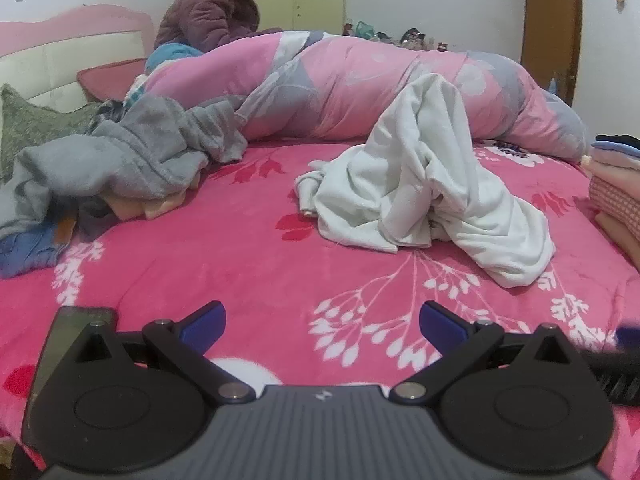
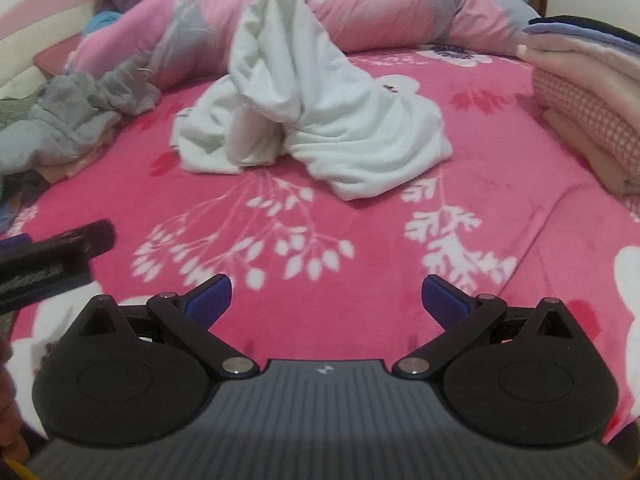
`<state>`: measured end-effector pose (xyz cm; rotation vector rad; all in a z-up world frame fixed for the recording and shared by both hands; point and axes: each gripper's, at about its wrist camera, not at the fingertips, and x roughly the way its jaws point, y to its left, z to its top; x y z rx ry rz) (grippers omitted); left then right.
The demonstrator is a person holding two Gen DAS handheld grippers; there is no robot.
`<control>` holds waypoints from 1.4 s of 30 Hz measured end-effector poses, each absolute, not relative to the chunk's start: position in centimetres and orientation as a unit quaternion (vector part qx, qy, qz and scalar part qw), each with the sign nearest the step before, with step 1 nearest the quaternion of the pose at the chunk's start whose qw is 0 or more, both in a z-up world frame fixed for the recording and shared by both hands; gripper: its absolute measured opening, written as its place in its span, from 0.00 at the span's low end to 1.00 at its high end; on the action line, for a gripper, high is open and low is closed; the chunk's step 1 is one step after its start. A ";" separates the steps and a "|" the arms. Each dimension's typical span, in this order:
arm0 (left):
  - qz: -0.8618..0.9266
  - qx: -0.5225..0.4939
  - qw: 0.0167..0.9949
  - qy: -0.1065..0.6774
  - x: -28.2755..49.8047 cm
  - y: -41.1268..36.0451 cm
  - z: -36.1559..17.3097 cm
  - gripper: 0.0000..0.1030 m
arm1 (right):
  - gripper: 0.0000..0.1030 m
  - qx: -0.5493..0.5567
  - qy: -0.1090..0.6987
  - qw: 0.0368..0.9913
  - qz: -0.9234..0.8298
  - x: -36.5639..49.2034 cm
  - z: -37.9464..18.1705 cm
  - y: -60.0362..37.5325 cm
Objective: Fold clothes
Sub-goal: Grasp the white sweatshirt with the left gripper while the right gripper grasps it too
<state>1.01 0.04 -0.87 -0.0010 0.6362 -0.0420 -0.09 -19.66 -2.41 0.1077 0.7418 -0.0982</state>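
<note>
A crumpled white garment lies heaped in the middle of the pink flowered bedspread. My left gripper is open over the near part of the bed, well short of the garment, with nothing between its blue pads. My right gripper is also open and holds nothing, a similar distance in front of the heap. A pile of grey clothes lies to the left. Folded clothes are stacked at the right.
A rolled pink and grey quilt lies across the far side of the bed. A person in a purple jacket sits behind it. A dark phone lies near my left gripper. The other gripper's edge shows at left.
</note>
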 end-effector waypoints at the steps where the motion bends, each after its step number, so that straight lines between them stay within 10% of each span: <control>1: -0.021 0.001 0.950 0.312 1.3 0.0 -0.9 1.00 | 0.99 0.048 0.348 0.935 -0.046 0.0 -1.7 -19.8; 17: -0.092 0.043 0.959 0.264 9.2 -1.2 -1.6 0.99 | 0.99 -0.025 0.291 0.956 -0.030 5.5 -3.1 -24.0; 22: -0.155 0.046 0.952 0.261 12.3 -3.3 -2.1 0.76 | 0.95 -0.054 0.274 0.960 0.005 8.2 -4.8 -24.7; 31: -0.220 0.098 0.943 0.228 17.0 -8.9 -3.1 0.56 | 0.52 -0.123 0.272 0.952 0.069 13.7 -8.1 -22.4; 37: -0.217 0.114 0.944 0.222 18.6 -10.2 -3.6 0.15 | 0.14 -0.125 0.278 0.951 0.049 14.9 -8.8 -22.9; 42: -0.192 0.092 0.960 0.183 17.0 -8.3 -1.9 0.10 | 0.08 -0.141 0.226 0.964 -0.017 12.9 -6.4 -23.9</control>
